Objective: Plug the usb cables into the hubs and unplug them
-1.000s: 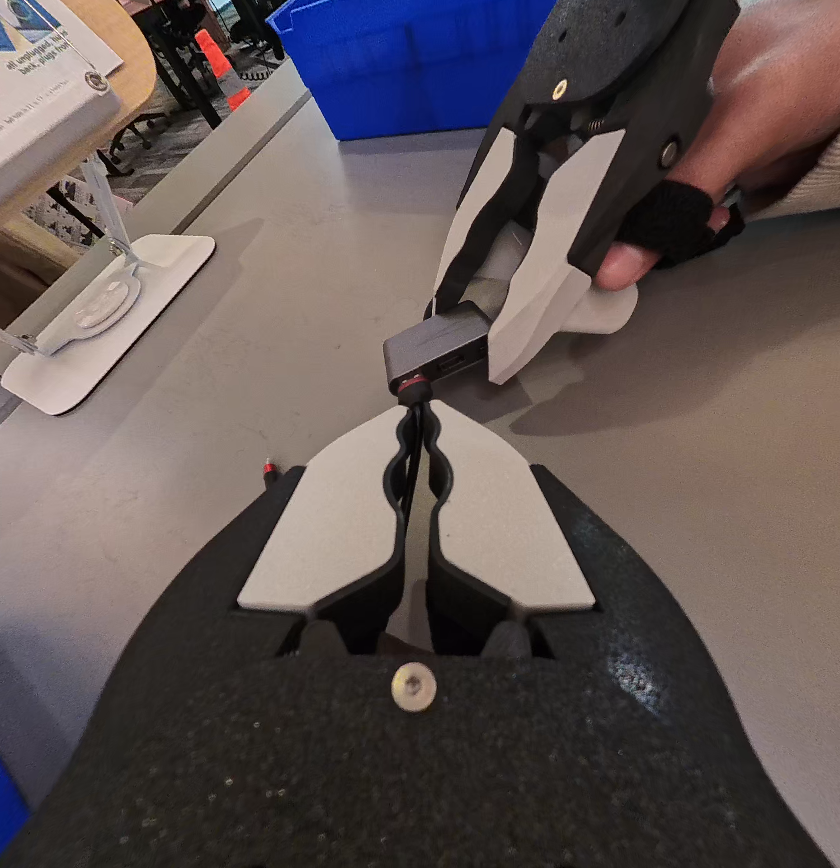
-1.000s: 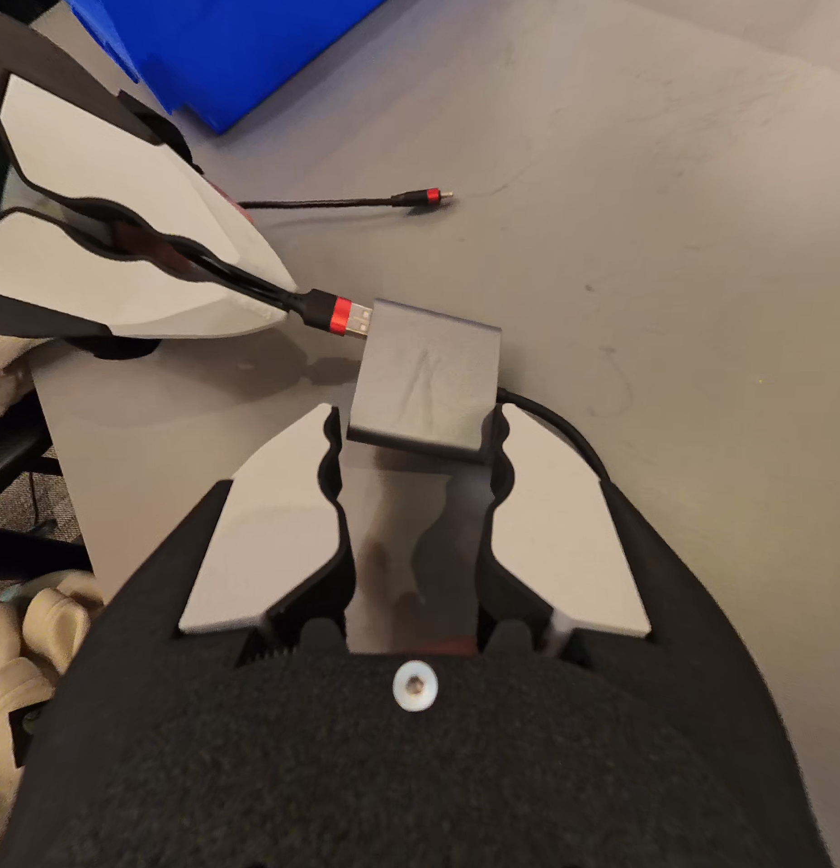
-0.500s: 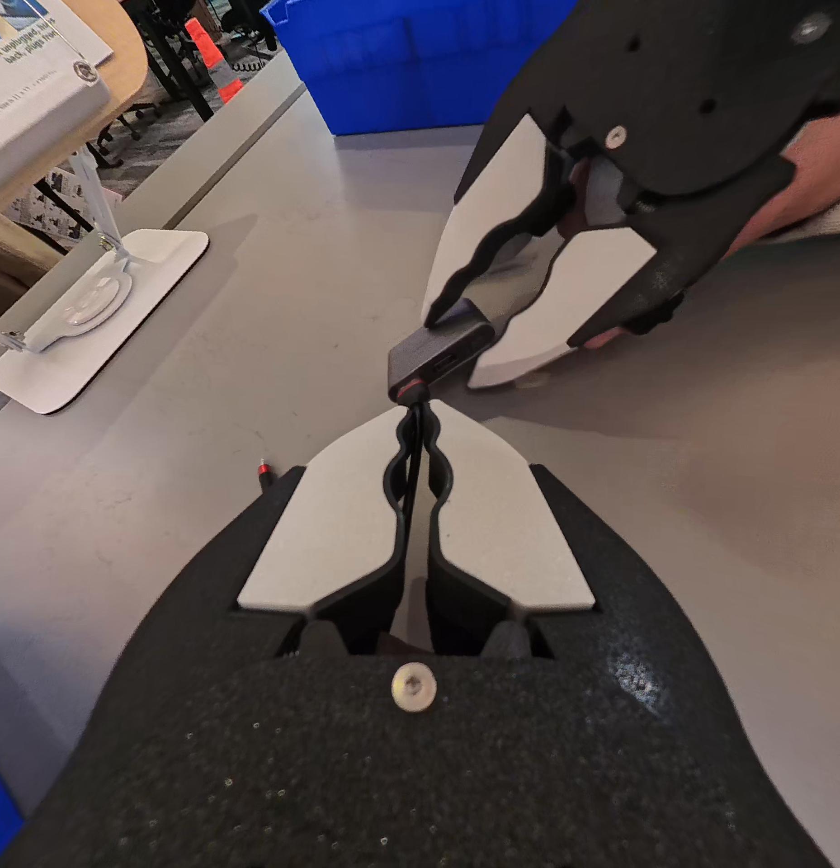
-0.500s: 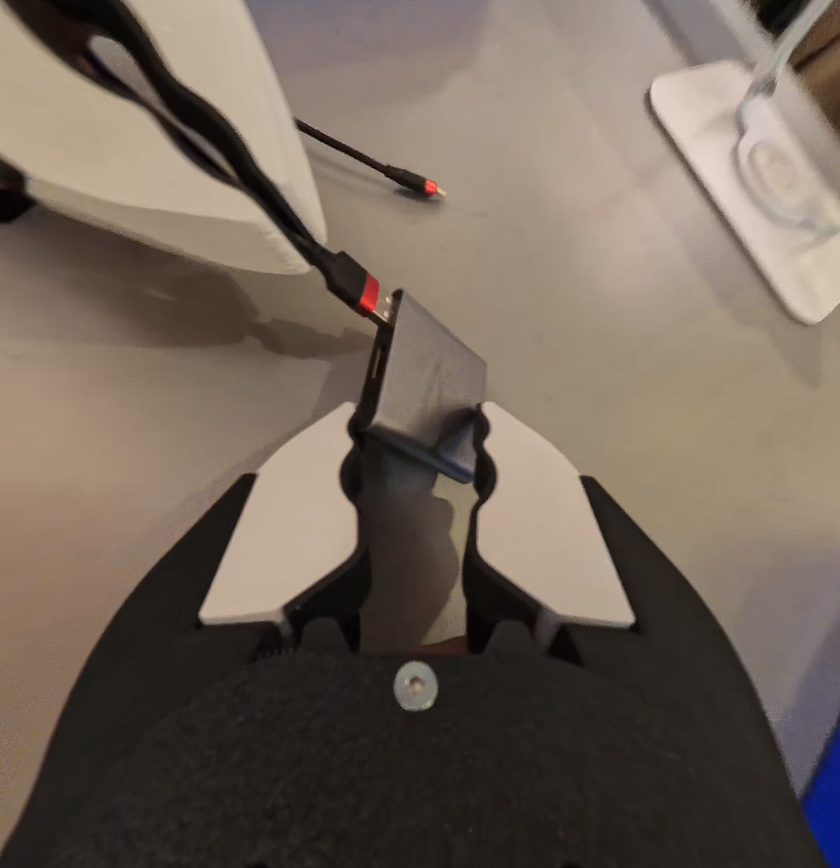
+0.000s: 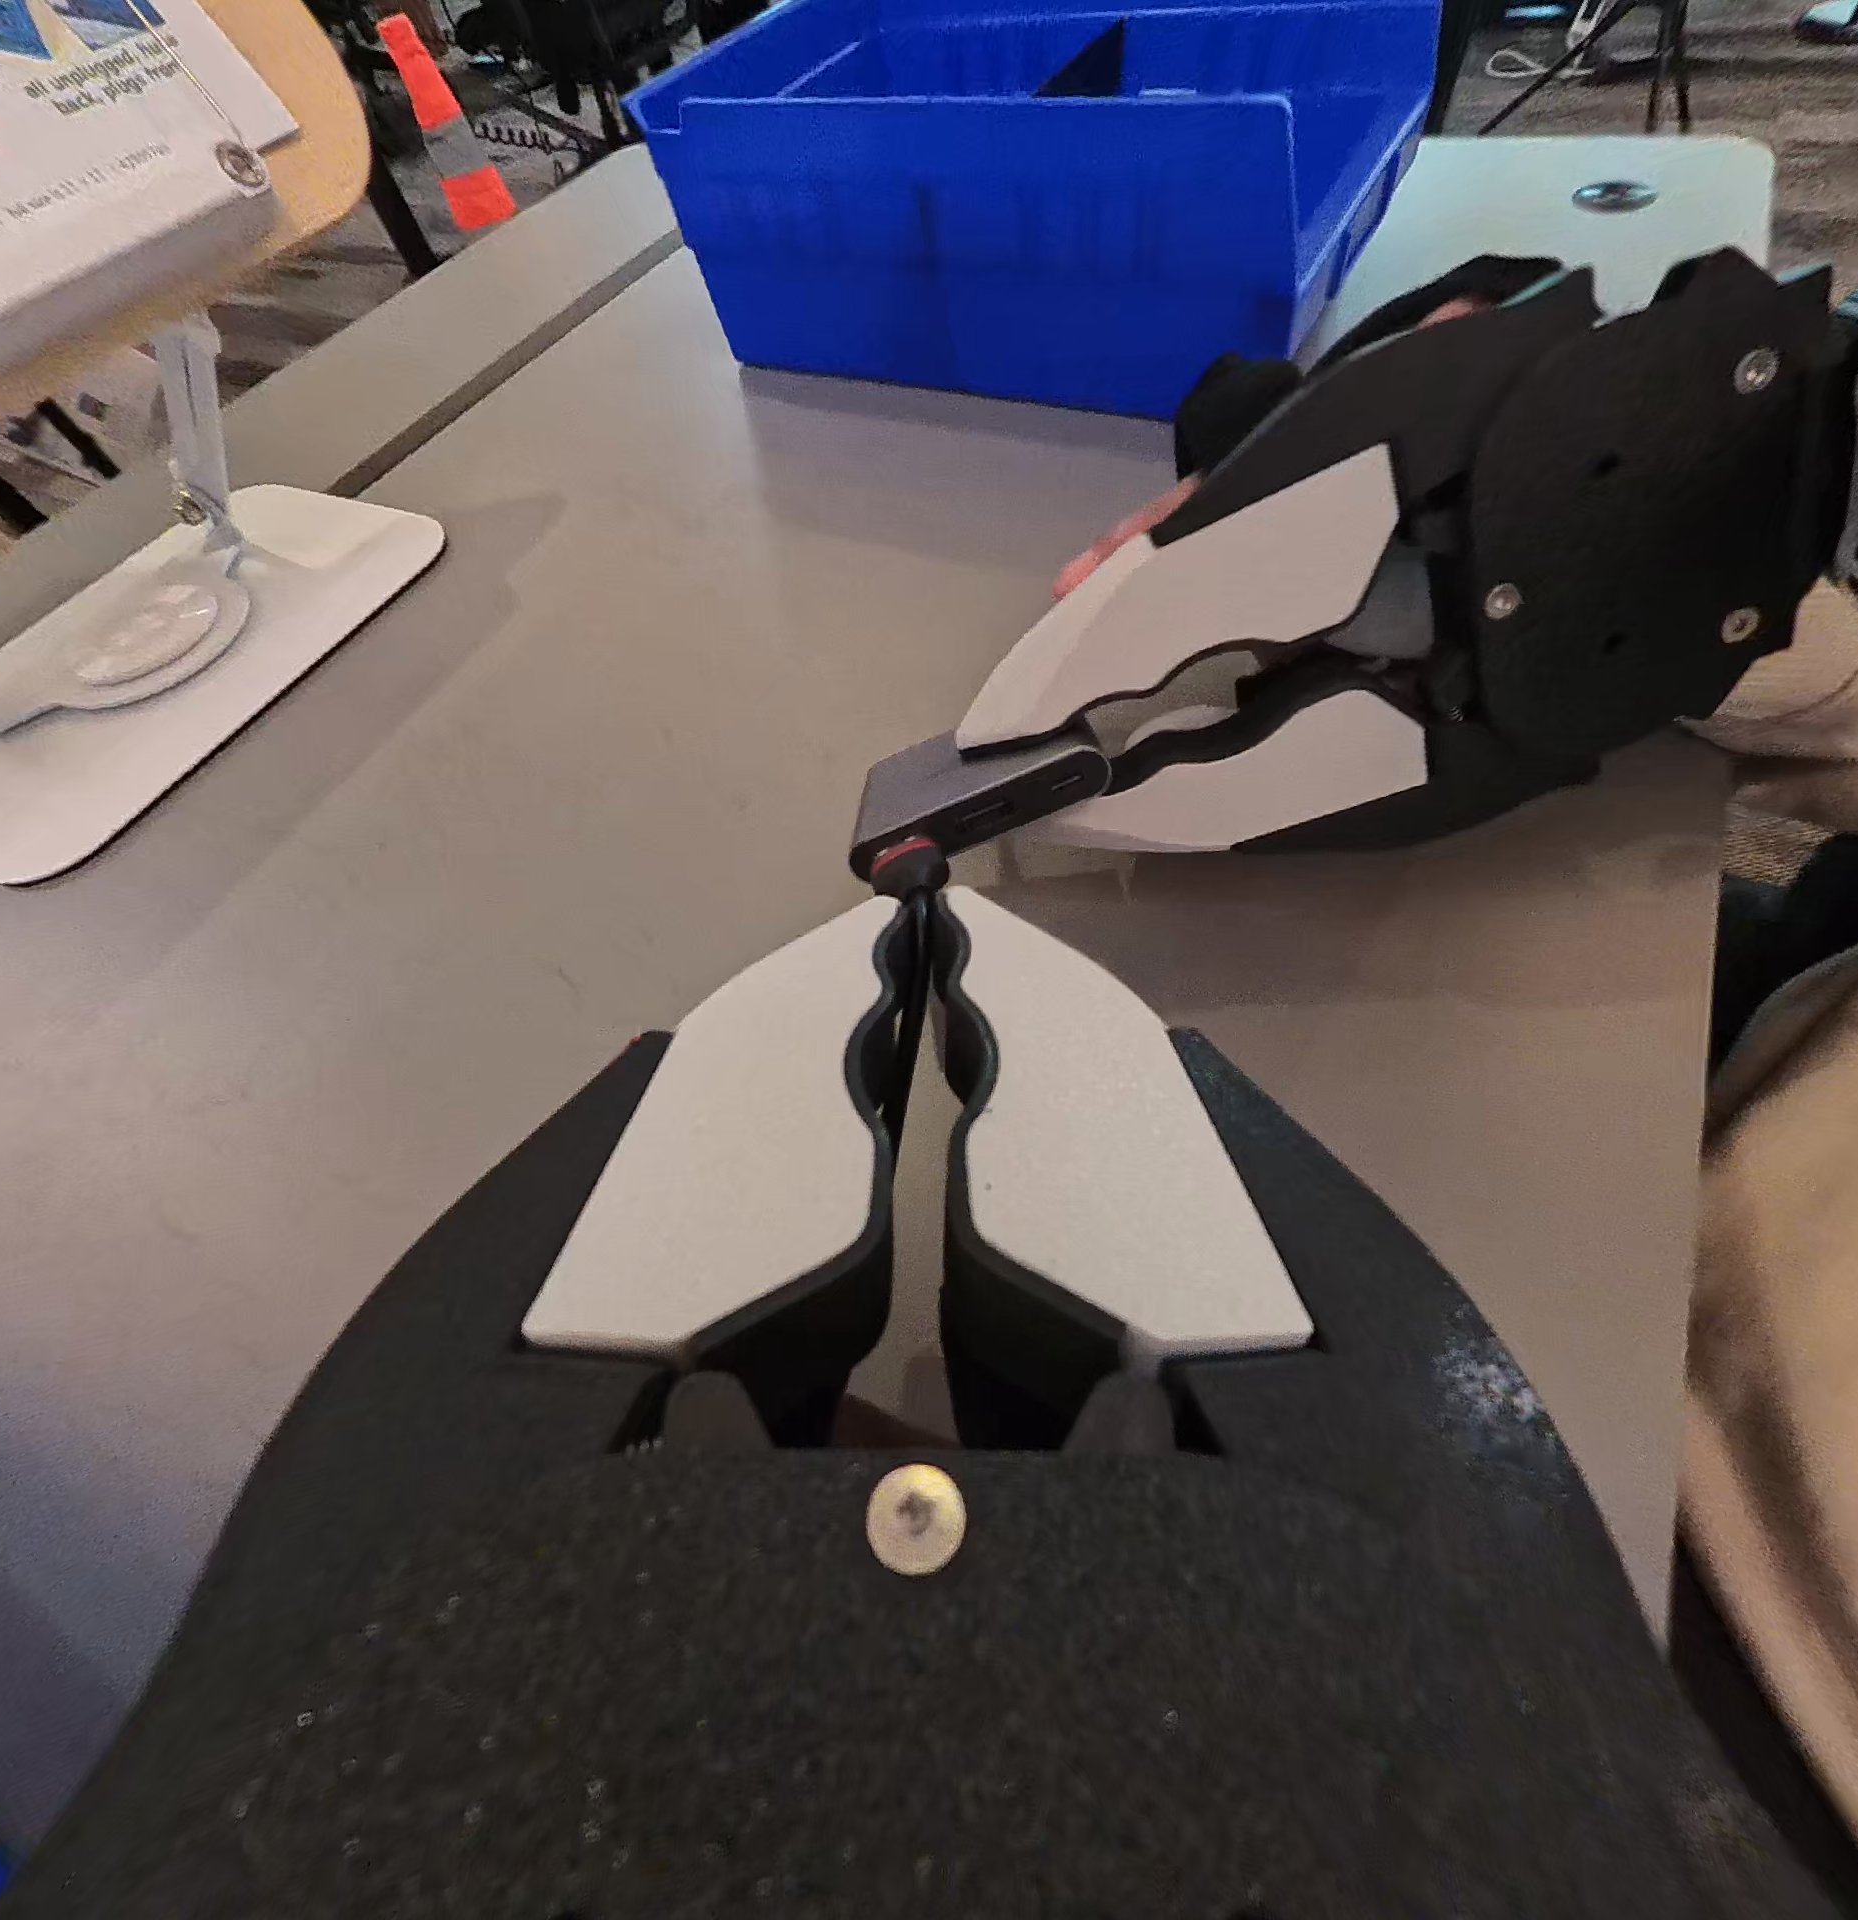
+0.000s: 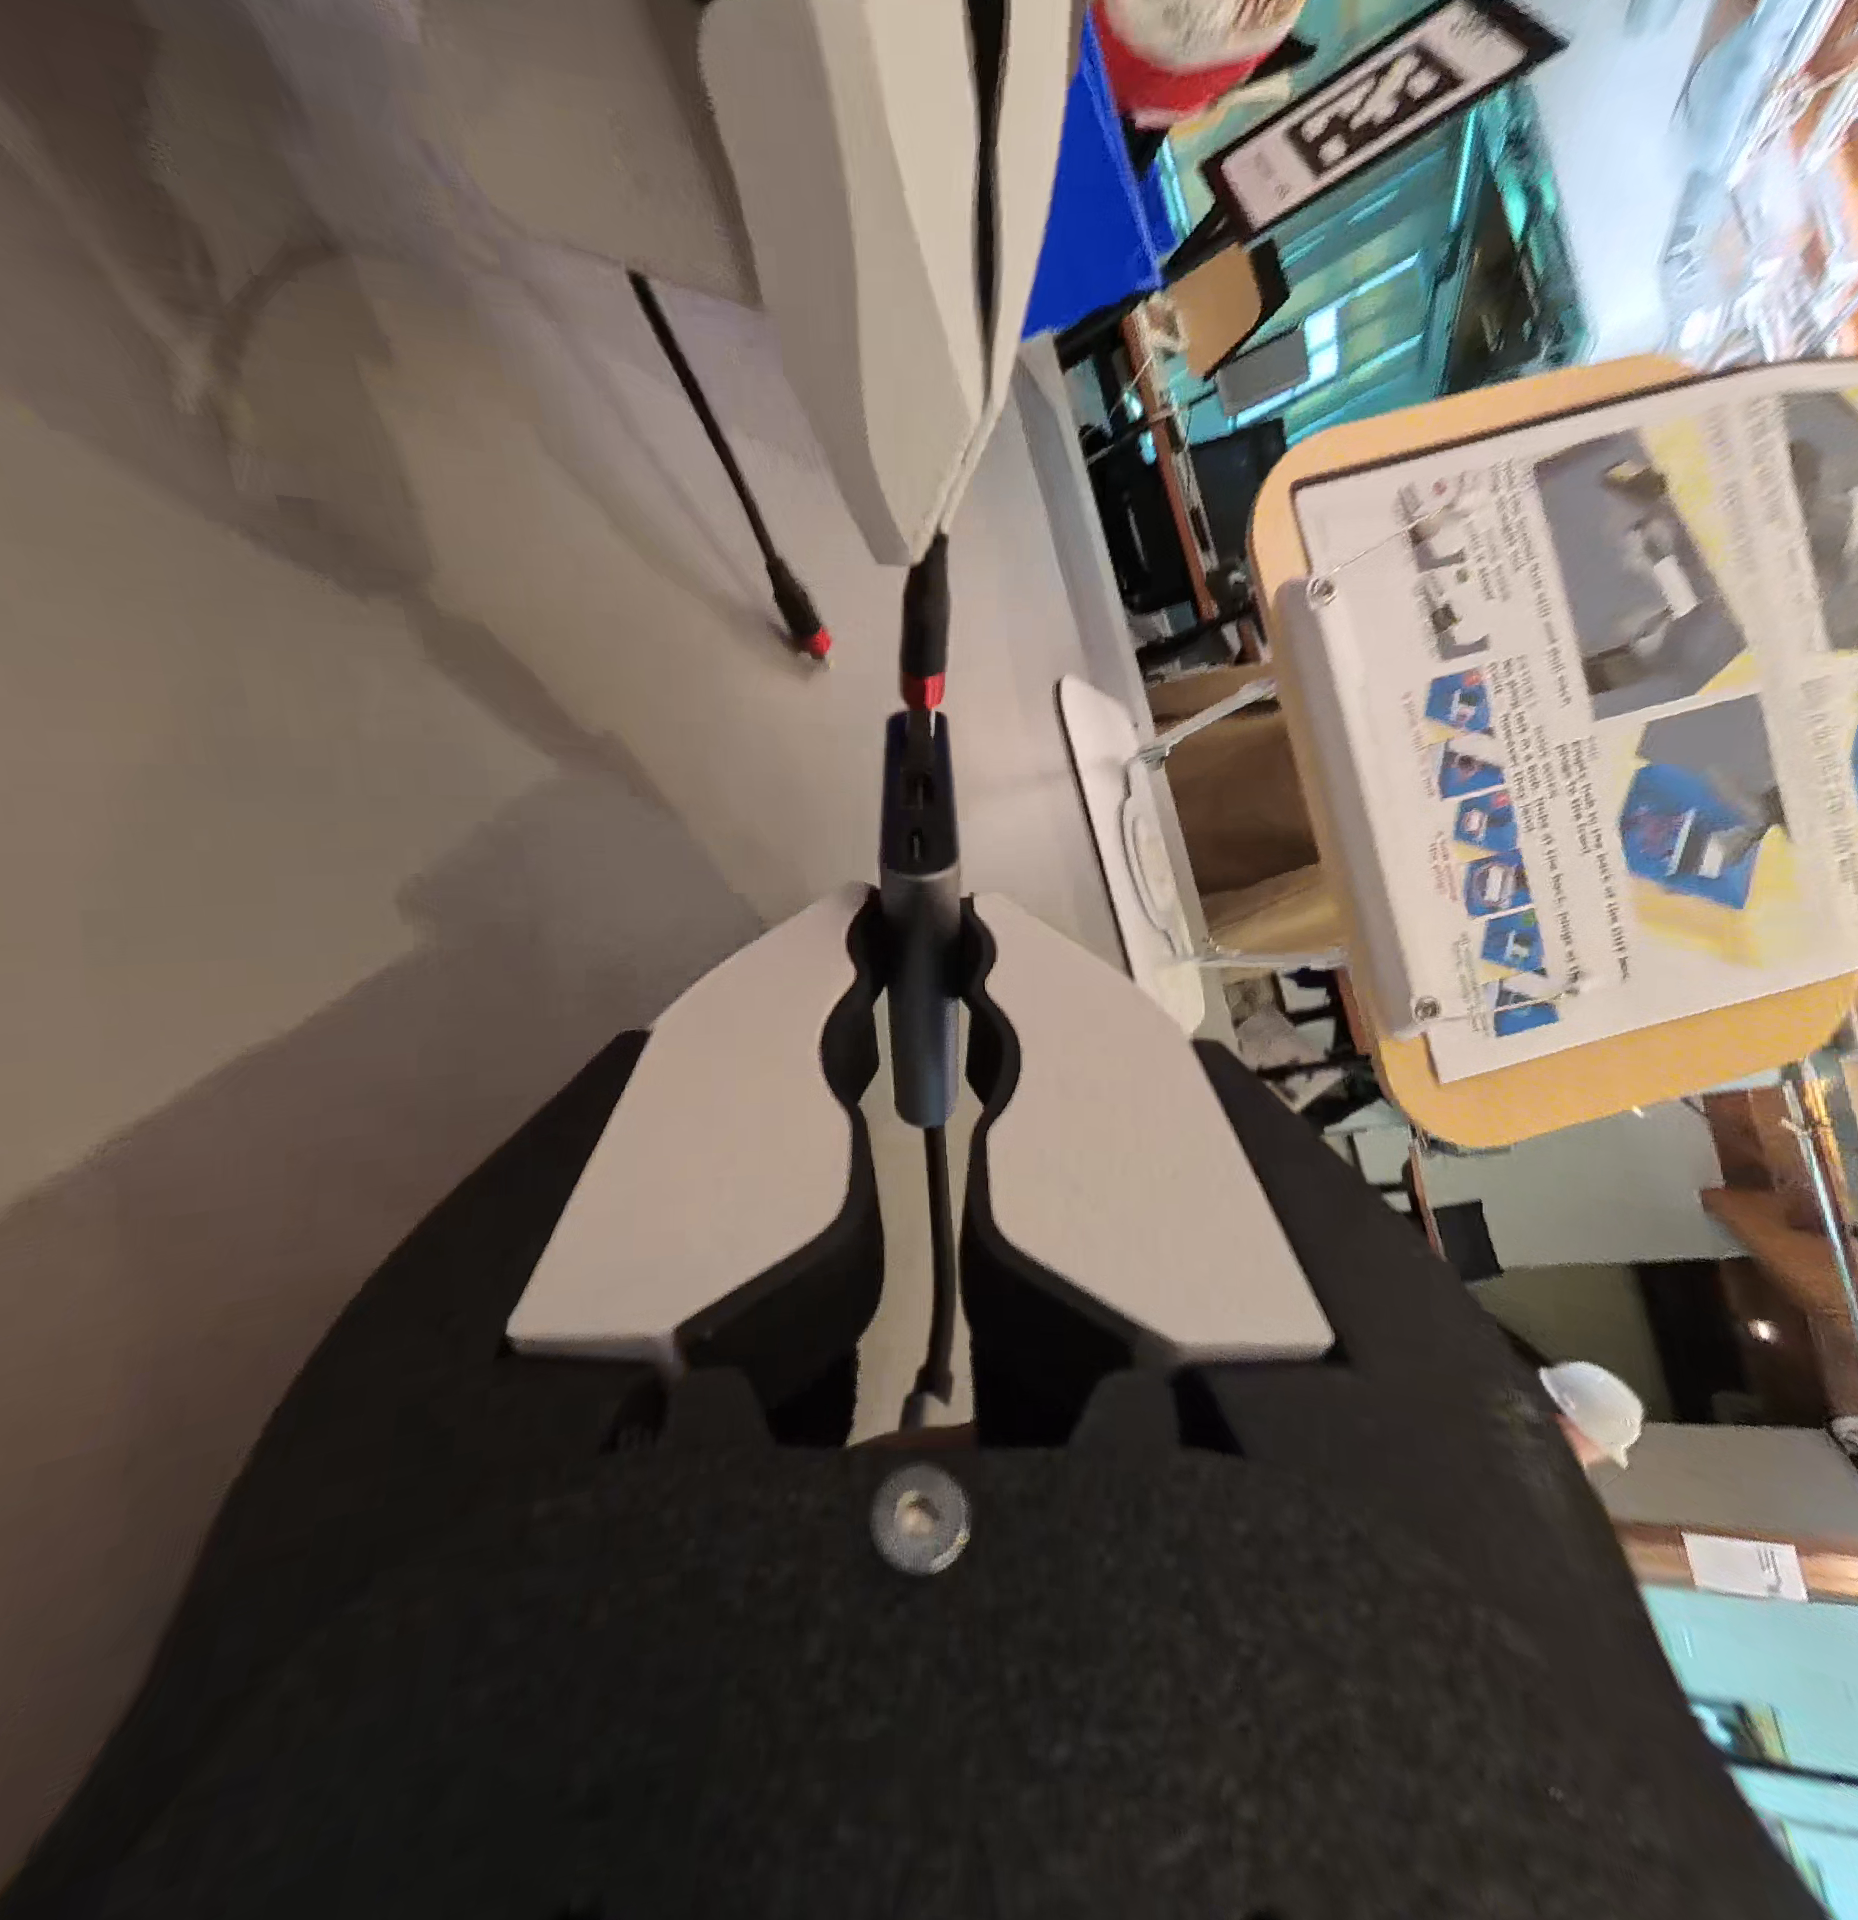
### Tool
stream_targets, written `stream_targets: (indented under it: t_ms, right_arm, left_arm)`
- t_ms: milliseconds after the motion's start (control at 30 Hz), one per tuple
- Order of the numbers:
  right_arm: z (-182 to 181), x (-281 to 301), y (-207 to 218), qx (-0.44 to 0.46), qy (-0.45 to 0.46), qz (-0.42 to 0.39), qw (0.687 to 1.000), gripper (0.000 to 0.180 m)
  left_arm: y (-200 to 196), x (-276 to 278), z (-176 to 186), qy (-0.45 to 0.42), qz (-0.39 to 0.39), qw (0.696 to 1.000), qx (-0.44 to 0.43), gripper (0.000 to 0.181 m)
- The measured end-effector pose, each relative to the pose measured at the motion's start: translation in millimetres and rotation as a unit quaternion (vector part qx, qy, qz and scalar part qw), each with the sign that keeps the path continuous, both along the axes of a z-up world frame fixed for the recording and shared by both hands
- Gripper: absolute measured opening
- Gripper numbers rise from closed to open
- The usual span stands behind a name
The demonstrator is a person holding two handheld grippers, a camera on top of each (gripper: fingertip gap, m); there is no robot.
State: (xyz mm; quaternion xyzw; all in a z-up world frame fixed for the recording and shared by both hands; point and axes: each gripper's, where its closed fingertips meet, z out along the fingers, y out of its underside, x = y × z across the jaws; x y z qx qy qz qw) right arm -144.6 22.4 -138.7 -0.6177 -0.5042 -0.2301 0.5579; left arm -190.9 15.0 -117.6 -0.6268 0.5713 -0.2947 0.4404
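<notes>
the left claw [image 5: 917, 904] was found closed almost fully on a thin black usb cable [image 5: 909, 1029], which was pinched between its pale fingers [image 5: 738, 1143] just behind the red-collared plug [image 5: 904, 860]. the plug was seen seated in the end port of a grey hub [image 5: 966, 795]. the hub was gripped across its flat faces by the right claw [image 5: 1018, 774], whose jaws were narrowed onto it, and it was held above the grey table [image 5: 592, 675]; contact with the surface could not be determined. in the right wrist view the hub [image 6: 917, 831] was seen edge-on between the fingertips, with its own dark lead [image 6: 937, 1226] running back through the claw. a second red-tipped cable end [image 6: 813, 642] was noted lying loose on the table beside the left claw. a blue bin [image 5: 1008, 208] was observed at the far side of the table, and a white stand base [image 5: 177, 665] with a printed sheet [image 6: 1631, 675] to the left.
</notes>
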Motion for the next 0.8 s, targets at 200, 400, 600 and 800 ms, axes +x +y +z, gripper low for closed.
stream_targets:
  t_ms: [200, 400, 600, 800]
  right_arm:
    - [-0.5, -1.8, -3.8, 0.011, -0.026, 0.025, 0.999, 0.012]
    - [4.0, 4.1, -7.2, 0.008, -0.001, 0.037, 0.999, 0.012]
    - [6.5, 4.0, -7.5, 0.005, 0.020, 0.040, 0.999, 0.012]
    - [4.1, 6.3, -6.5, -0.052, 0.093, 0.039, 0.994, 0.013]
  left_arm:
    - [3.5, 1.8, -5.8, 0.027, -0.009, 0.999, -0.015, 0.003]
    - [-1.9, 5.3, -3.4, 0.010, -0.030, 0.999, -0.033, 0.003]
    - [1.3, 2.3, -6.7, 0.030, -0.007, 0.999, -0.016, 0.024]
    - [0.0, -2.7, 18.0, -0.033, 0.005, 0.997, 0.075, 0.029]
